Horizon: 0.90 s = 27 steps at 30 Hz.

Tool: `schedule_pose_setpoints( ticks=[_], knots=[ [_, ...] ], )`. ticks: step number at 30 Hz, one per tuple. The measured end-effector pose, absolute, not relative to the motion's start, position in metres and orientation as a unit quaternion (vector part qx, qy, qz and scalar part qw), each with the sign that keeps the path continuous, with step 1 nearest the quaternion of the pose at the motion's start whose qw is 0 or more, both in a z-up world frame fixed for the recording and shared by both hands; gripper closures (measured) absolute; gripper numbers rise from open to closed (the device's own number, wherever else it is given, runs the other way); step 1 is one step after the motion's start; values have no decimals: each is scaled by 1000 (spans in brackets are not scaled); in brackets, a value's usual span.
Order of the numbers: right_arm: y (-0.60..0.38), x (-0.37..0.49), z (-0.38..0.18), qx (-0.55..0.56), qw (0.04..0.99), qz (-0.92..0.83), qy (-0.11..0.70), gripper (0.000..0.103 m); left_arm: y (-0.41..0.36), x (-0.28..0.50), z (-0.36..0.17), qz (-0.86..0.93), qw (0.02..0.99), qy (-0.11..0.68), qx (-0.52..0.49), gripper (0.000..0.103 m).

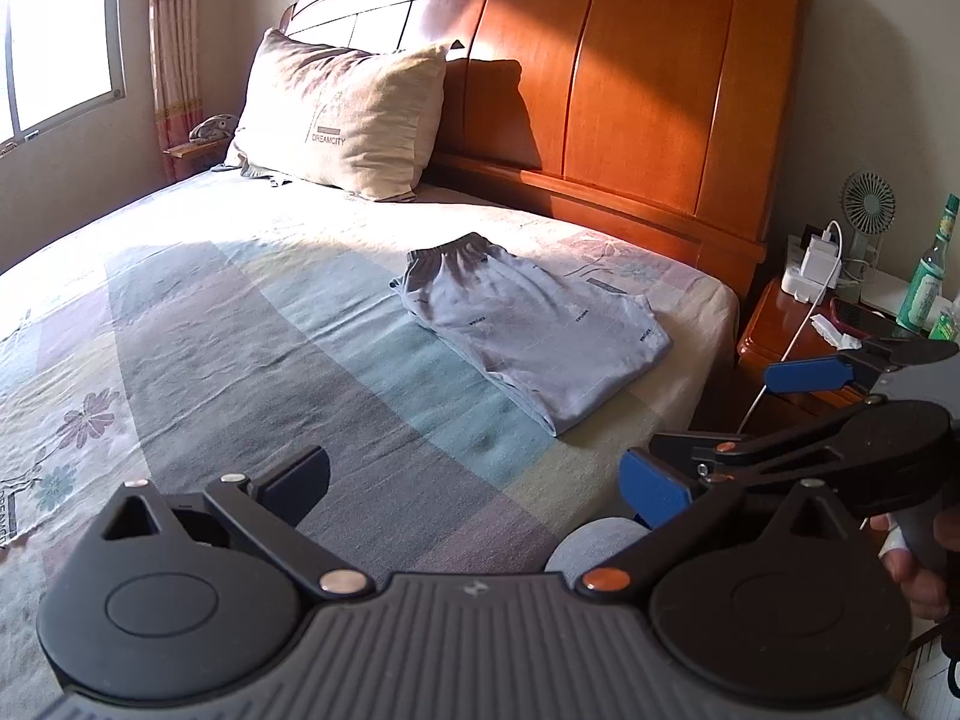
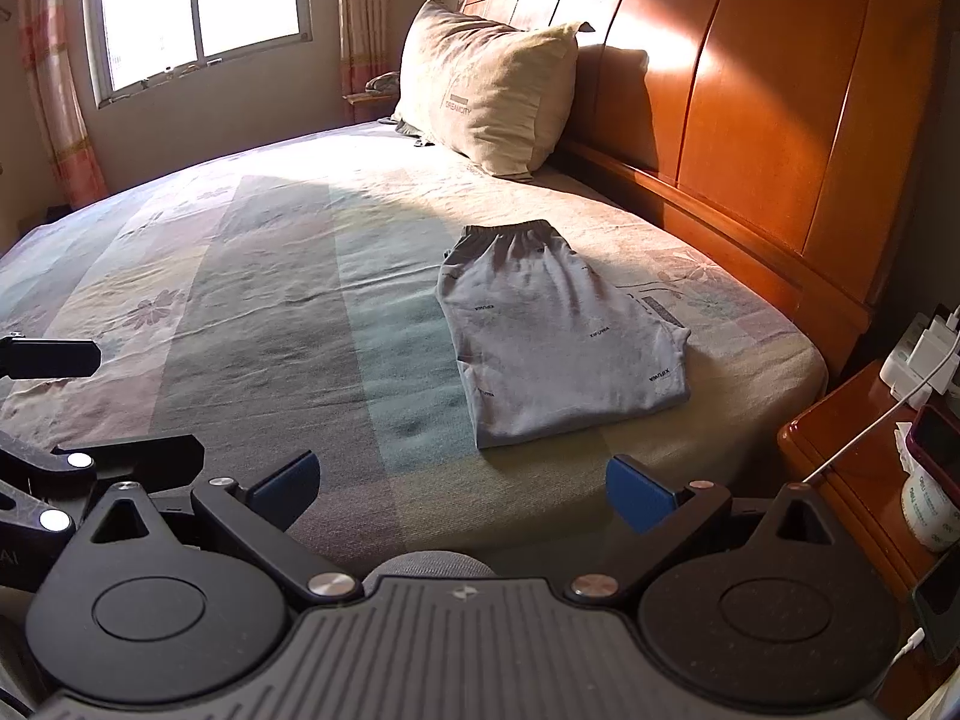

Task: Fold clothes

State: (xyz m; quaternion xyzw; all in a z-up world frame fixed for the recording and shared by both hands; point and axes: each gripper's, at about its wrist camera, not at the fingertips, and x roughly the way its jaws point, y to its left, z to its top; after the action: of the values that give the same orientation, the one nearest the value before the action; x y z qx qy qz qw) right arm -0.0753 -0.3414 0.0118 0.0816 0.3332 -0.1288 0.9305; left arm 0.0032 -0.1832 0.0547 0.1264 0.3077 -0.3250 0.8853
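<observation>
Although the folding looks largely done, the grey shorts (image 2: pixel 558 330) are seen lying flat on the bedsheet (image 2: pixel 270 300) at centre right of the right wrist frame, below the pillow (image 2: pixel 486 90) and near the headboard (image 2: pixel 750 90). The elastic waistband is turned toward the upper part of the frame and the hem toward the lower right. The fabric is judged soft, light and limp, so it is expected to sag and unfold if lifted by 1 point. A hold at 2 corners of the near folded edge, or at the waistband, is suggested. The right gripper (image 2: pixel 462 486) is held wide open at the bottom of its frame, with nothing between its blue pads (image 2: pixel 639 495). The left gripper (image 1: pixel 474 483) is likewise spread apart and empty, well short of the shorts. A nightstand (image 2: pixel 852 468) is seen at the right edge.
</observation>
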Motion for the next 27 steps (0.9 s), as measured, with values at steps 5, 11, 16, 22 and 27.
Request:
schedule_pose_setpoints(
  ticks=[5,11,16,22,27],
  knots=[
    [-342,-69,10,81,929,-124,339,0,-181,10,55,-314,888,315,119,1],
    [-342,-64,9,79,928,-121,344,0,-180,16,57,-314,889,315,113,1],
    [-343,-61,8,81,927,-120,347,0,-181,17,58,-314,889,313,115,1],
    [-344,-60,8,82,927,-119,348,0,-182,18,57,-315,888,313,117,1],
    [-344,-59,8,80,927,-117,347,0,-182,20,56,-315,888,314,118,1]
  ],
)
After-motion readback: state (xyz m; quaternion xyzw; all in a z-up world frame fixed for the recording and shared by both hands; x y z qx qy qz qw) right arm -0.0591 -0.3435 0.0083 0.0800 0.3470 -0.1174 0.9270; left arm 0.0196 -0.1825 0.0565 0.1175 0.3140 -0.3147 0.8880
